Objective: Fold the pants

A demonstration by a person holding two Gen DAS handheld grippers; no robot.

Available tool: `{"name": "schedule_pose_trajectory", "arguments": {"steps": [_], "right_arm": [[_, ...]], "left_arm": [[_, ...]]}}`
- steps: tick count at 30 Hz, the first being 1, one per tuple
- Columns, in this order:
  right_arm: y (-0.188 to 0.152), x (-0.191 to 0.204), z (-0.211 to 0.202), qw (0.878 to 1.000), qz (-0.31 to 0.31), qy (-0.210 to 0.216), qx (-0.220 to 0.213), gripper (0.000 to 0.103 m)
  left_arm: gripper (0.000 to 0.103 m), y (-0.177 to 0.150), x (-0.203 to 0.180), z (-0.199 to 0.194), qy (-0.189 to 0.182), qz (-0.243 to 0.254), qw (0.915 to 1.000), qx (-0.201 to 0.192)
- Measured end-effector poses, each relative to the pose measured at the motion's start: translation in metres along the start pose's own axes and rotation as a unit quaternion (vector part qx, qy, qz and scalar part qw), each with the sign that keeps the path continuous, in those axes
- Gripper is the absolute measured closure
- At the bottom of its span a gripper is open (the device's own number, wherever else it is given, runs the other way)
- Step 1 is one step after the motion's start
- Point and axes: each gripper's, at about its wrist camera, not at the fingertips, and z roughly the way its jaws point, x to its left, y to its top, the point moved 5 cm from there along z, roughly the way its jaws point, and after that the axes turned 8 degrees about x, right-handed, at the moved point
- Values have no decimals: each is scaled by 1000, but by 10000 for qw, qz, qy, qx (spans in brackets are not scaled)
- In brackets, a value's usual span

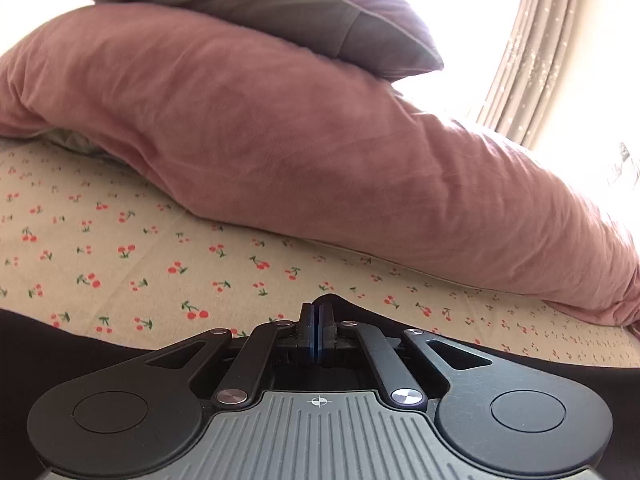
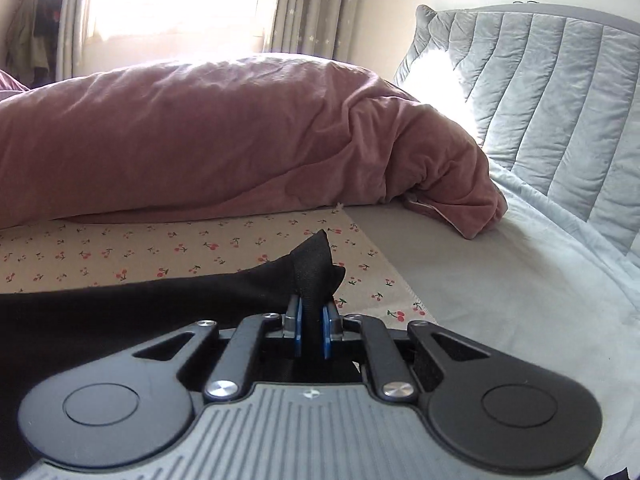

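Black pants (image 2: 120,312) lie on a cream cherry-print cloth (image 2: 160,248). My right gripper (image 2: 311,320) is shut on a bunched corner of the pants, and a tuft of black fabric (image 2: 314,268) stands up past the blue pads. In the left wrist view, the pants (image 1: 36,344) spread dark along the lower edge to both sides. My left gripper (image 1: 317,316) has its blue pads pressed together, and a thin peak of black cloth rises at the tips. Most of the pants are hidden under both grippers' bodies.
A rolled pink duvet (image 1: 320,160) lies across the bed just beyond the cherry cloth (image 1: 120,260), with a grey pillow (image 1: 280,12) on top. To the right are a grey sheet (image 2: 480,300) and a quilted grey headboard (image 2: 540,100). Curtains (image 2: 312,8) hang by a bright window.
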Motion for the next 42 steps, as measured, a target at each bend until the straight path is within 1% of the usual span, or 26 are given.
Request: {"name": "schedule_pose_trajectory", "arguments": {"steps": [3, 5, 6, 7, 9, 11, 13, 14, 16, 17, 18, 20, 22, 24, 27, 28, 29, 30, 31, 33, 35, 36, 37, 38, 40, 42], "right_arm": [[-15, -2, 33, 9973, -101, -336, 643, 96], [-23, -10, 47, 9948, 87, -517, 868, 96], [-27, -15, 50, 9942, 170, -547, 908, 86], [-28, -19, 50, 9942, 224, -607, 856, 81], [-27, -25, 46, 9931, 190, -795, 836, 56], [-26, -33, 33, 9917, 146, -1056, 719, 49], [-22, -42, 8, 9931, 34, -1134, 303, 49], [-22, -45, -5, 9944, 74, -1040, 188, 49], [-26, -45, -33, 9977, 249, -615, 157, 49], [-29, -42, -43, 9986, 278, -382, 219, 49], [-35, -35, -56, 9990, 281, -4, 346, 49], [-46, -17, -73, 9970, 185, 511, 549, 47], [-60, 8, -89, 9929, 130, 944, 709, 42], [-75, 34, -97, 9872, 61, 1322, 887, 41], [-101, 78, -95, 9753, -141, 1669, 1439, 41], [-109, 87, -92, 9726, -231, 1621, 1650, 41], [-115, 91, -91, 9738, -368, 1472, 1693, 40], [-118, 92, -93, 9777, -521, 1255, 1602, 30], [-120, 85, -92, 9799, -492, 1016, 1642, 25], [-123, 59, -90, 9824, -30, 633, 1758, 21], [-128, 27, -93, 9789, 771, 161, 1886, 21], [-132, 17, -99, 9750, 1166, 68, 1891, 21], [-134, 14, -103, 9723, 1355, 27, 1904, 22], [-138, 17, -109, 9731, 1321, -21, 1886, 22], [-142, 32, -118, 9815, 996, 119, 1628, 22], [-148, 45, -120, 9833, 693, 322, 1650, 23]], "left_arm": [[103, -4, 7, 11, 124, -194, 9997, 10], [103, -6, 7, 12, 190, -79, 9998, -5], [102, -8, 7, 14, 156, -29, 9999, 60], [101, -9, 7, 15, 149, -3, 9998, 119], [97, -8, 9, 14, 173, -52, 9998, 129], [93, -6, 13, 8, 252, -181, 9994, 129], [93, -2, 19, -8, 386, -386, 9985, -52], [92, -1, 21, -18, 455, -408, 9980, -173], [89, 0, 24, -40, 627, -436, 9965, -327], [83, -2, 27, -51, 698, -558, 9954, -332], [76, -4, 31, -61, 698, -691, 9947, -315], [66, -13, 36, -81, 633, -821, 9944, -226], [65, -26, 39, -101, 824, -677, 9943, -91], [65, -38, 50, -119, 1095, -541, 9925, 61], [66, -41, 85, -142, 1529, -913, 9838, 190], [66, -41, 97, -149, 1578, -1041, 9816, 255], [65, -42, 110, -158, 1592, -1074, 9809, 314], [65, -43, 121, -167, 1672, -1043, 9798, 340], [65, -45, 135, -178, 1854, -1016, 9767, 360], [65, -54, 167, -200, 2172, -1153, 9687, 339], [65, -66, 193, -212, 2077, -1386, 9674, 429], [65, -71, 202, -216, 1875, -1480, 9700, 445], [66, -74, 206, -220, 1696, -1531, 9727, 419], [66, -74, 206, -223, 1657, -1539, 9734, 375], [65, -74, 195, -231, 1853, -1422, 9721, 217], [66, -75, 175, -240, 2114, -1259, 9693, -17]]}}
